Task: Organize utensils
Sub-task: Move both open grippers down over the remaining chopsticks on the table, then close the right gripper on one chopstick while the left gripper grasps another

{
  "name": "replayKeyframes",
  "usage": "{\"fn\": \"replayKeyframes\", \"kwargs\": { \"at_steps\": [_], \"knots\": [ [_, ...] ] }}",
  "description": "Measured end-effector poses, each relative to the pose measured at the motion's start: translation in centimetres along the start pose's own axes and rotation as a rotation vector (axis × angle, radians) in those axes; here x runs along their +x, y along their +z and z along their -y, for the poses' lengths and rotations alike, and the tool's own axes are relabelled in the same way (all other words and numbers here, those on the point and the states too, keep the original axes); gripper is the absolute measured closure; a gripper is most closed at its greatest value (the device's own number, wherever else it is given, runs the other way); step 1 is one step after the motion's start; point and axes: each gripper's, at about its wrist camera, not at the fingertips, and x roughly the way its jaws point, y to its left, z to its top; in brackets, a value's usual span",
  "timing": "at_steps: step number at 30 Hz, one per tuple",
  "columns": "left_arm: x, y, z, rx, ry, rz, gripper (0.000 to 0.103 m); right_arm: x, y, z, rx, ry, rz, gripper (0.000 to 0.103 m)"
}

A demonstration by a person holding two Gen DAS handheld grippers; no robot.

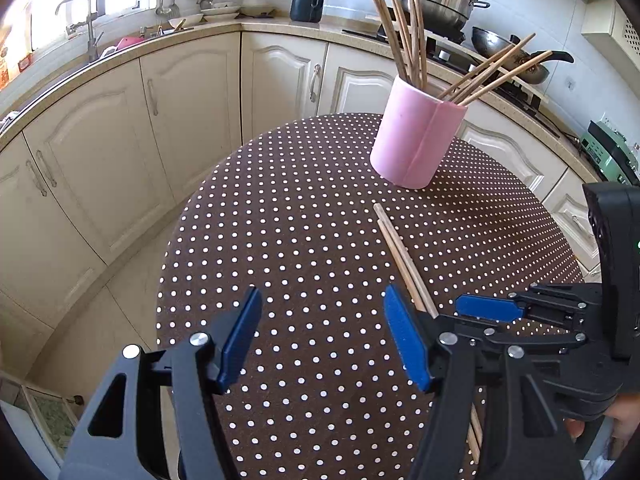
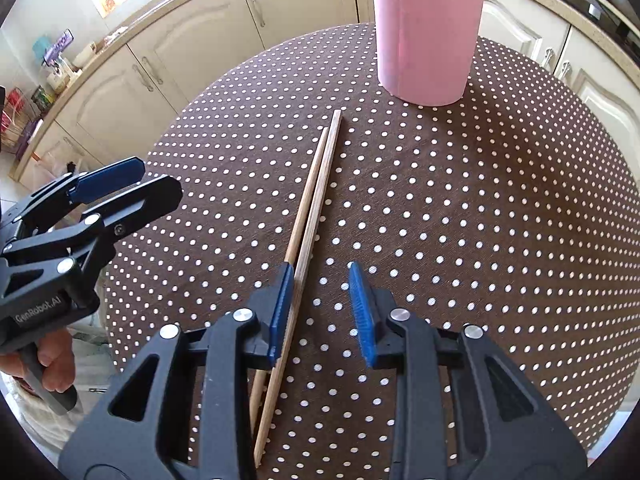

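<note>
1. On the dotted table (image 2: 480, 240), two chopsticks (image 2: 310, 208) lie together, long axis pointing toward the pink holder (image 2: 430, 36)
2. The right gripper (image 2: 322, 312) is nearer, partly open, holding nothing; one chopstick is between its pads, beside the left pad
3. The left gripper (image 1: 320, 340) is wide open, empty

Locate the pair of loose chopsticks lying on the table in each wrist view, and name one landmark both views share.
Left wrist view: the loose chopsticks lie right of centre on the dotted tablecloth, running down behind the gripper's right-hand finger.
Right wrist view: the loose chopsticks lie left of centre, running from near the cup down between the jaws, beside the left-hand pad.
Shared landmark: the pink cup, beyond the chopsticks' far ends.
</note>
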Motion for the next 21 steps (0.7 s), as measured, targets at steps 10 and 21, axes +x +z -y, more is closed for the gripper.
{"fn": "replayKeyframes", "kwargs": {
  "at_steps": [10,21],
  "knots": [
    [0.4,0.5,0.2,-0.002,0.007,-0.018,0.040,1.5,2.0,-2.3,-0.068,-0.064,-0.028,0.079],
    [2.4,1.1,2.2,-0.003,-0.066,-0.107,0.040,1.4,3.6,-0.6,-0.064,-0.071,-0.040,0.096]
  ]
}}
